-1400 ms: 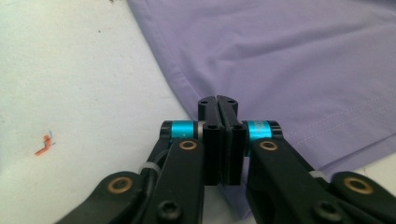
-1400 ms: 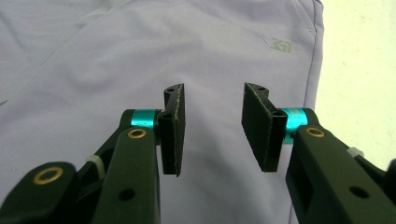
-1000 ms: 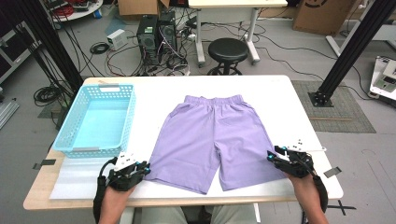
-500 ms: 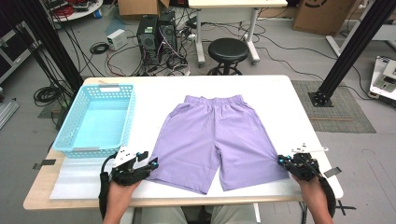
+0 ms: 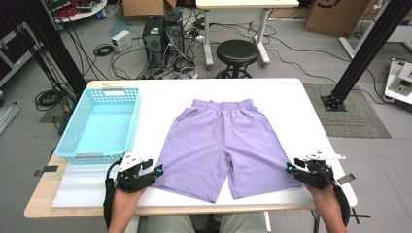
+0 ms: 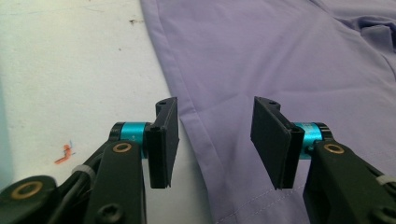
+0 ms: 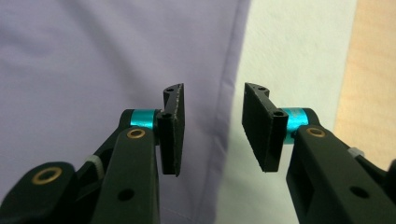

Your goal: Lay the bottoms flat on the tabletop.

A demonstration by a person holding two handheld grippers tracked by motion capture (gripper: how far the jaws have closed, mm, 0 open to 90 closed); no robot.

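Shorts [image 5: 227,145] flat on worktop [image 5: 291,97].
Left tool [image 5: 156,171] at 7 o'clock hem: just closing, nothing gripped. Right tool [image 5: 291,169] at 4 o'clock: just opening, released.

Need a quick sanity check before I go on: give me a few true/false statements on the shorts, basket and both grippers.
1. The purple shorts lie flat on the table. True.
2. The blue basket holds folded clothes. False: it is empty.
3. The left gripper is clamped on the hem. False: its jaws stand apart over the leg's outer edge.
4. The right gripper is open at the other leg's outer edge. True.
5. The basket sits right of the shorts. False: it sits left.
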